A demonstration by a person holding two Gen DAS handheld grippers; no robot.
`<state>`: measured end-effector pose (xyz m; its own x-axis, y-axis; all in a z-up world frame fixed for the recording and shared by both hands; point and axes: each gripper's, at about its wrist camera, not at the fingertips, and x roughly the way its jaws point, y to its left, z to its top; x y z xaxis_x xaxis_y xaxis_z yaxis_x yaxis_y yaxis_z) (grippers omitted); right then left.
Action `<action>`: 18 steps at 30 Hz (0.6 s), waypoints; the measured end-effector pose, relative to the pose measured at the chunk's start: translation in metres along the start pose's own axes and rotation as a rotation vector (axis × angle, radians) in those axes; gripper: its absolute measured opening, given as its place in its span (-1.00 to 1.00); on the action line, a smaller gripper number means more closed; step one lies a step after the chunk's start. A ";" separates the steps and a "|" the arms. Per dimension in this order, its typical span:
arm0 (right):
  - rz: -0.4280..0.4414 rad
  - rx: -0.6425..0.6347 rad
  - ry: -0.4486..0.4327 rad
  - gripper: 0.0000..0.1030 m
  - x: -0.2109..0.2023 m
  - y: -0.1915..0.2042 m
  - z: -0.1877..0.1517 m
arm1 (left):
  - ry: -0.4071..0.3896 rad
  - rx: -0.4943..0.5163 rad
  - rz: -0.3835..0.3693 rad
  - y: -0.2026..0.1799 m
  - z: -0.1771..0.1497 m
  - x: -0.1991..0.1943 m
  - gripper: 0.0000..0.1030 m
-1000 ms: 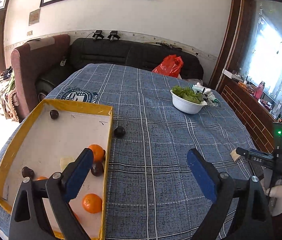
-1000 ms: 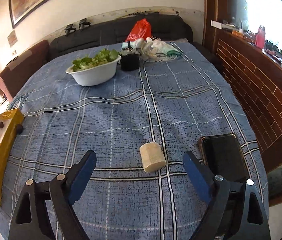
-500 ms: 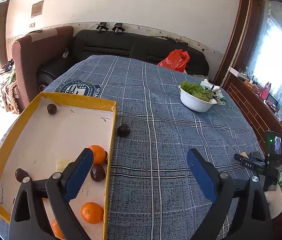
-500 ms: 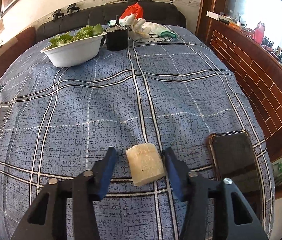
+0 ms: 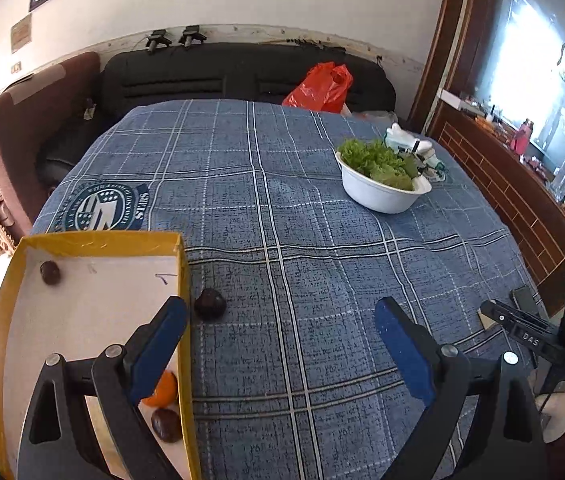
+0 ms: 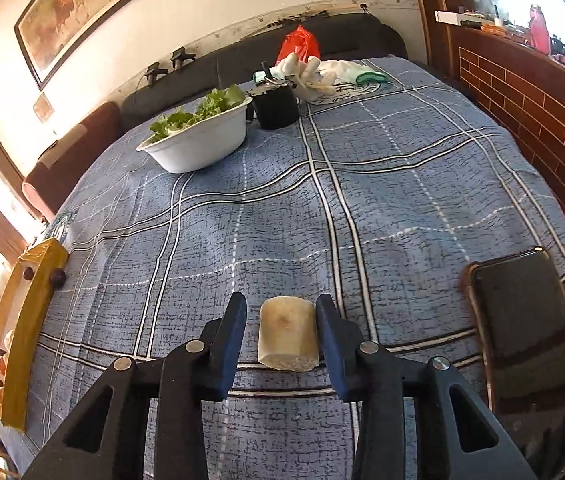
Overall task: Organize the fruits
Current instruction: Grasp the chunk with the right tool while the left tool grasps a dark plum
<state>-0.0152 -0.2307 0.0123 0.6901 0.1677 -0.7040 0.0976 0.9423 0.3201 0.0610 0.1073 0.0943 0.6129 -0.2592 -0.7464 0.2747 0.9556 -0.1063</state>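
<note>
Closing in, the right gripper (image 6: 280, 320) has its jaws either side of the pale chunk (image 6: 287, 333) near the tabletop's front edge; right pad touching, left just apart. The left gripper (image 5: 278, 334) gapes empty beside the tray (image 5: 184, 300), a dark fruit (image 5: 210, 303) touching its wall.

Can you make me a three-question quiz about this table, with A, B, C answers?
1. Where is the dark fruit that is outside the yellow box?
A. In the bowl
B. On the blue cloth, right beside the box wall
C. On the sofa

2. What colour is the bowl of greens?
A. White
B. Red
C. Black

3. How is the left gripper?
A. Shut on an orange
B. Shut on nothing
C. Wide open, holding nothing

Answers:
1. B, it sits on the cloth against the box's outer wall.
2. A, the bowl is plainly white.
3. C, its fingers stand far apart with only cloth between them.
</note>
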 end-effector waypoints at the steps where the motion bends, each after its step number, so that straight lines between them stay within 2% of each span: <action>1: 0.003 0.003 0.003 -0.24 0.001 0.000 -0.001 | 0.033 0.007 -0.011 0.001 0.006 0.013 0.83; 4: 0.027 0.008 -0.015 -0.24 -0.002 0.000 0.000 | 0.132 0.029 -0.030 0.006 0.019 0.053 0.79; 6: 0.033 0.002 -0.015 -0.24 0.000 0.002 0.000 | 0.177 0.068 0.025 0.007 0.022 0.074 0.67; 10: 0.040 -0.001 -0.019 -0.24 0.000 0.004 0.002 | 0.252 0.073 0.100 0.015 0.017 0.098 0.65; 11: 0.047 0.008 -0.024 -0.24 -0.001 0.002 0.002 | 0.262 0.082 0.084 0.013 0.016 0.096 0.62; 12: 0.054 0.020 -0.031 -0.24 -0.003 -0.001 0.003 | 0.305 0.053 0.018 0.013 0.014 0.095 0.60; 15: 0.080 0.070 -0.065 -0.24 -0.010 -0.011 0.006 | 0.323 -0.022 -0.205 0.008 0.015 0.067 0.49; 16: 0.085 0.084 -0.078 -0.24 -0.013 -0.014 0.006 | 0.306 -0.038 -0.257 0.007 0.016 0.056 0.49; 18: 0.092 0.110 -0.105 -0.23 -0.019 -0.019 0.008 | 0.251 -0.023 -0.253 0.004 0.019 0.038 0.49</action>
<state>-0.0245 -0.2538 0.0246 0.7704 0.2147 -0.6003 0.1049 0.8861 0.4515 0.0997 0.0988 0.0777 0.3254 -0.4485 -0.8324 0.3760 0.8691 -0.3212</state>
